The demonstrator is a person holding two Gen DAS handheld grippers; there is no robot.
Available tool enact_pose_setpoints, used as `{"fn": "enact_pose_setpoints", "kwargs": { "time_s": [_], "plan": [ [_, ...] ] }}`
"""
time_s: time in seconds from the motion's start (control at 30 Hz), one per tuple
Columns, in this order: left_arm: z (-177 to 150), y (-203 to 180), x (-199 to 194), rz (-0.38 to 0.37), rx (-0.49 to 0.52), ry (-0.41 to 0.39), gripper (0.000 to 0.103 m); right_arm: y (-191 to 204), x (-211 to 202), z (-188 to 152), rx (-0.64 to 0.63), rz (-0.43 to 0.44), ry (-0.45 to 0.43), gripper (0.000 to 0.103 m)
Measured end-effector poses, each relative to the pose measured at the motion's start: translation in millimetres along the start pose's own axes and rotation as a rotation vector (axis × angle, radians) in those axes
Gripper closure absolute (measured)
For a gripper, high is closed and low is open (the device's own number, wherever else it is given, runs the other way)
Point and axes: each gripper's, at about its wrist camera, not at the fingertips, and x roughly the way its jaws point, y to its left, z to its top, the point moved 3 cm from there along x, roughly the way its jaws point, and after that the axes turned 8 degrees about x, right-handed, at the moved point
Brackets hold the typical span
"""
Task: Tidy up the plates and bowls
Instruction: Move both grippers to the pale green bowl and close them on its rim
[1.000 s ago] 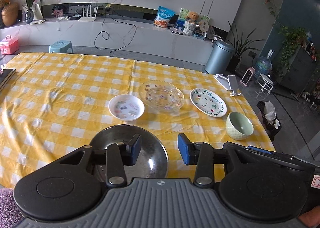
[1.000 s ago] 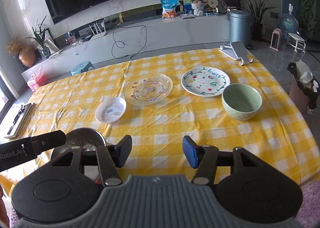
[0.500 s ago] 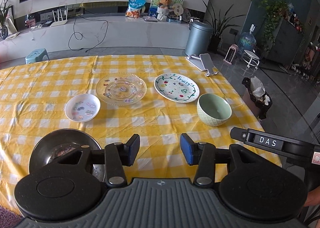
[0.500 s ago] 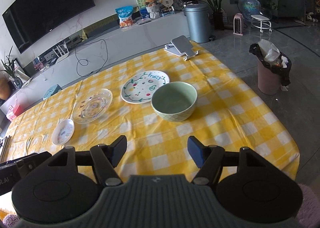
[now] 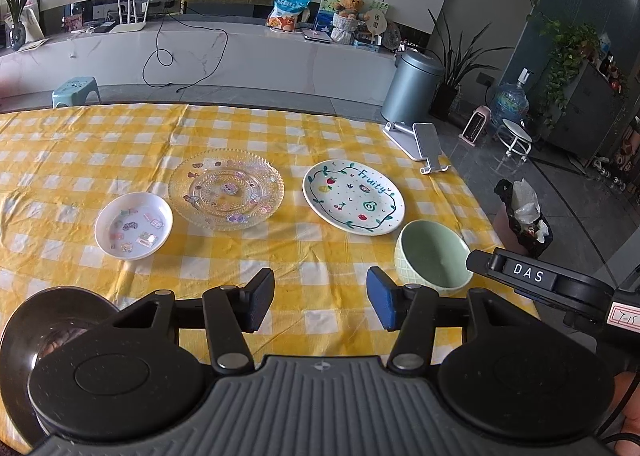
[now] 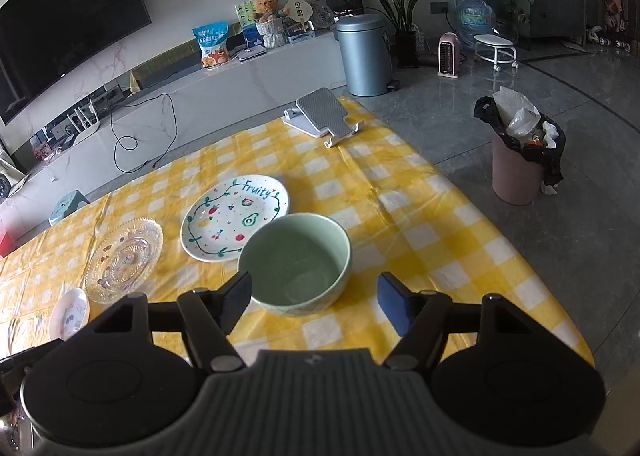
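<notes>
On the yellow checked tablecloth [image 5: 120, 136] lie a small white sticker dish [image 5: 133, 225], a clear glass plate [image 5: 226, 189], a white "Fruity" plate [image 5: 353, 197] and a green bowl [image 5: 434, 256]. A dark metal bowl [image 5: 56, 332] sits at the near left, half hidden by my left gripper [image 5: 320, 304]. That gripper hovers over bare cloth, its jaws opening, nothing between them. My right gripper [image 6: 314, 302] stands open just short of the green bowl [image 6: 296, 262], whose near rim lies ahead of the fingertips. The "Fruity" plate [image 6: 234, 218], glass plate [image 6: 124, 260] and small dish [image 6: 69, 313] lie to its left.
A grey phone stand [image 6: 320, 116] sits at the table's far right corner. The table's right edge [image 6: 532, 268] drops to grey floor with a pink waste bin [image 6: 520, 160]. The right gripper's arm [image 5: 532, 276] reaches in beside the green bowl.
Both grippers swung rightward along the table and widened their jaws. The green bowl has come close in front of the right gripper; the metal bowl slid to the left view's corner.
</notes>
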Motion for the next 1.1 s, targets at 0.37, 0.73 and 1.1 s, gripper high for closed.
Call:
{"fn": "enact_pose_setpoints", "kwargs": {
  "time_s": [0.37,0.73,1.1],
  "plan": [
    [23.3,-7.0,40.3,-0.017,-0.064,-0.002,0.036,-5.6,43.0,33.2,0.073,0.026,0.028,0.035],
    [36.9,-13.1,82.4,-0.061,-0.13,0.049,0.036,-4.1,64.4,54.6,0.093,0.058,0.049,0.042],
    [27.7,-52.4,121.1,-0.129,-0.076,0.148,0.042,-28.1,80.8,48.1,0.109,-0.043,0.125,0.053]
  ]
}}
